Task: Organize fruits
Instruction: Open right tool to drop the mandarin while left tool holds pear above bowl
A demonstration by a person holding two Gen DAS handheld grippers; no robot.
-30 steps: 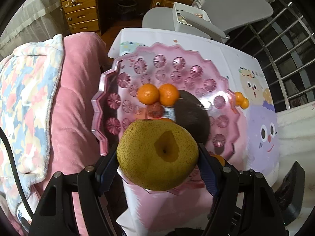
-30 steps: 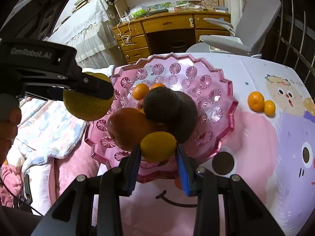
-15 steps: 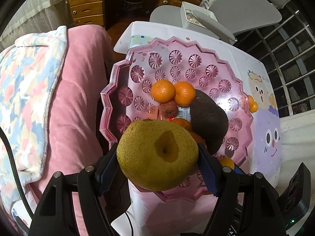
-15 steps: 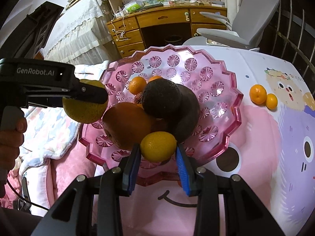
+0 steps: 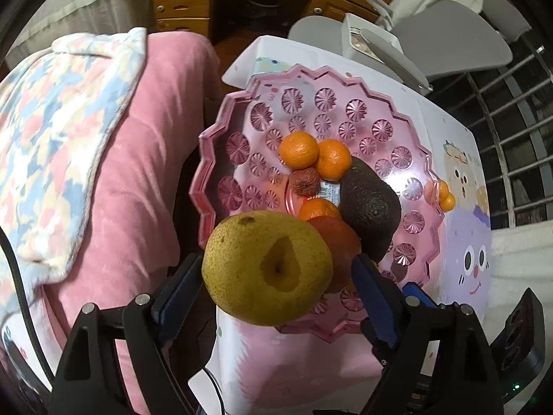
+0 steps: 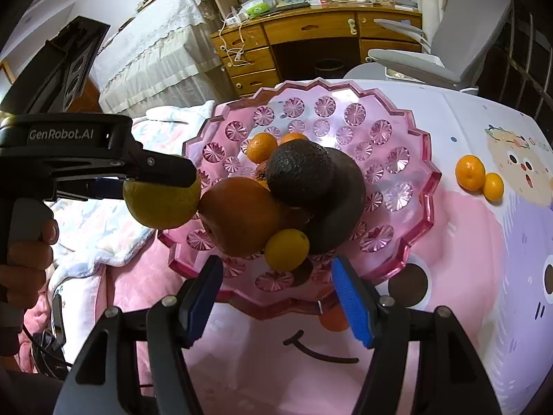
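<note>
My left gripper (image 5: 276, 276) is shut on a yellow-green pear (image 5: 268, 266) and holds it above the near-left rim of the pink scalloped bowl (image 5: 207, 159). The pear also shows in the right wrist view (image 6: 162, 204), beside the bowl (image 6: 425, 180). My right gripper (image 6: 276, 287) is open and empty at the bowl's near rim. A small yellow citrus (image 6: 287, 249) now rests in the bowl just beyond its fingers. The bowl holds dark avocados (image 6: 300, 173), a large orange-red fruit (image 6: 238, 214) and small mandarins (image 5: 299, 148).
Two mandarins (image 6: 477, 176) lie on the cartoon tablecloth (image 6: 484, 276) right of the bowl. Another orange fruit (image 6: 333, 318) peeks out by my right finger. A pink blanket (image 5: 138, 159) lies left of the table. A desk (image 6: 311, 38) and grey chair (image 6: 449, 34) stand behind.
My right gripper opened and let go of the yellow citrus, which now rests in the bowl. My left gripper carried the pear closer over the bowl's left rim.
</note>
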